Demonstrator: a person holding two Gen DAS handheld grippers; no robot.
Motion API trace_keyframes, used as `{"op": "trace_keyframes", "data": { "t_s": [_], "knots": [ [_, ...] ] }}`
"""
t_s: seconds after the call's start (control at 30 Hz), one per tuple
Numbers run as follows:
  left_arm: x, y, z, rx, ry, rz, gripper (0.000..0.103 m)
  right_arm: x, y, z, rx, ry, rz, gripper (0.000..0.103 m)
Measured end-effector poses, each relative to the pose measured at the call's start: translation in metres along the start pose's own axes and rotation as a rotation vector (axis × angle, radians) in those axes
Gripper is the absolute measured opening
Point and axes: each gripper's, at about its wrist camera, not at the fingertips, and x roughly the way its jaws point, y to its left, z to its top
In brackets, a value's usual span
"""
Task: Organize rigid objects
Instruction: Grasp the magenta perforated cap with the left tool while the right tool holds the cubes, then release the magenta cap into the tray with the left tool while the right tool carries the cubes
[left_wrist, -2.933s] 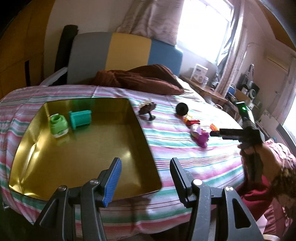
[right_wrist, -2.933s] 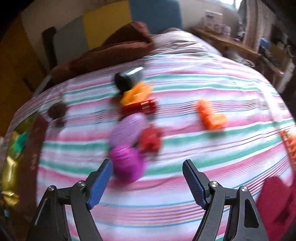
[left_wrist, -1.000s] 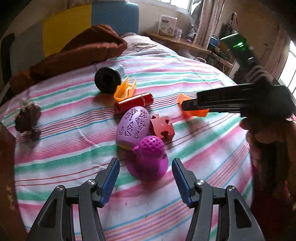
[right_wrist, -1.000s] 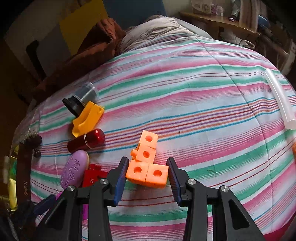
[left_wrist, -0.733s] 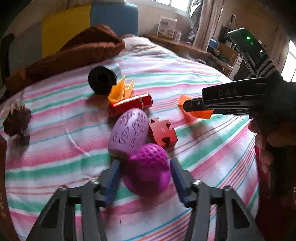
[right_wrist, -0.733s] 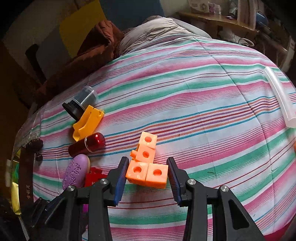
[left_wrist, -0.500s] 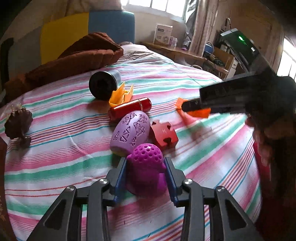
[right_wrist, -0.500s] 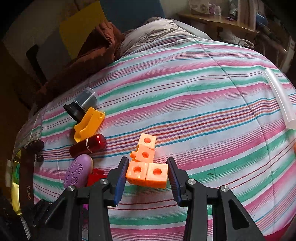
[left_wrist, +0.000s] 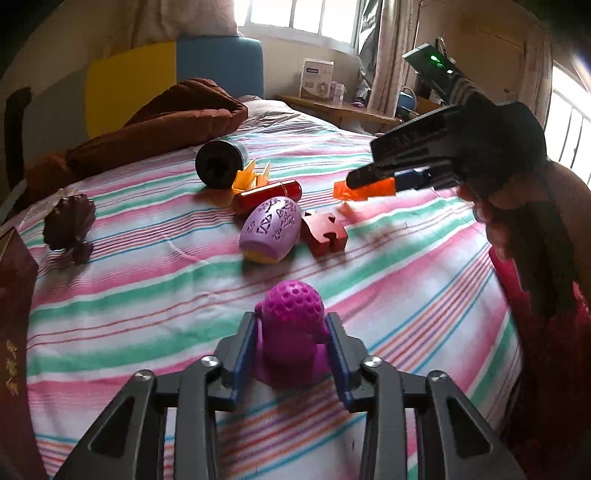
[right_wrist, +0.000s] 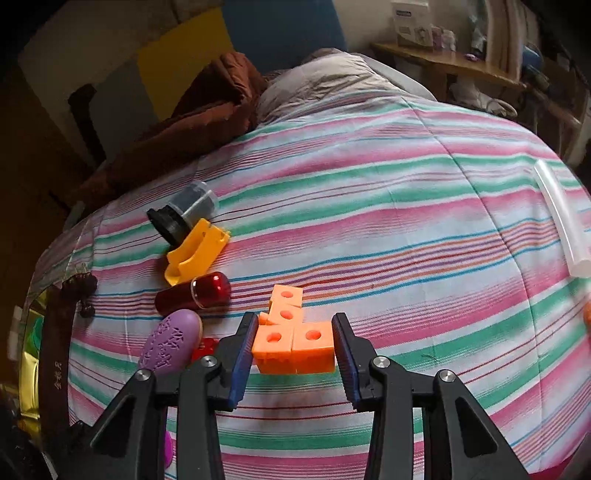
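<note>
Low in the left wrist frame's centre, the left tool (left_wrist: 291, 349) is clamped on the magenta dimpled figurine (left_wrist: 290, 334) above the striped bedspread (left_wrist: 147, 280). At the right wrist frame's lower centre, the right tool (right_wrist: 294, 350) is clamped on the orange holed cube cluster (right_wrist: 293, 341).

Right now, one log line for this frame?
left claw: shut on magenta dimpled figurine | right claw: shut on orange holed cube block | both lifted off striped bedspread
</note>
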Motion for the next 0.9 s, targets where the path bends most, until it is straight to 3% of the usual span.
{"op": "trace_keyframes", "data": {
  "t_s": [0.37,0.5,0.63,0.8,0.9],
  "knots": [
    [-0.040,0.008,-0.008,-0.026,-0.049,-0.022,0.032,-0.002,-0.002,0.000,0.003,0.004,0.002,0.041],
    [-0.054,0.013,-0.008,-0.021,-0.076,-0.018,0.032,0.004,-0.004,-0.003,0.022,0.050,0.009,0.042],
    [-0.059,0.017,-0.009,-0.043,-0.079,-0.021,0.032,0.013,0.007,-0.005,-0.052,0.078,-0.062,0.046],
    [-0.068,0.021,-0.010,-0.063,-0.089,-0.030,0.032,0.027,0.024,-0.008,-0.187,0.080,-0.157,0.041],
    [-0.077,0.024,-0.010,-0.064,-0.106,-0.033,0.032,0.024,0.018,-0.008,-0.153,0.082,-0.144,0.041]
  ]
}}
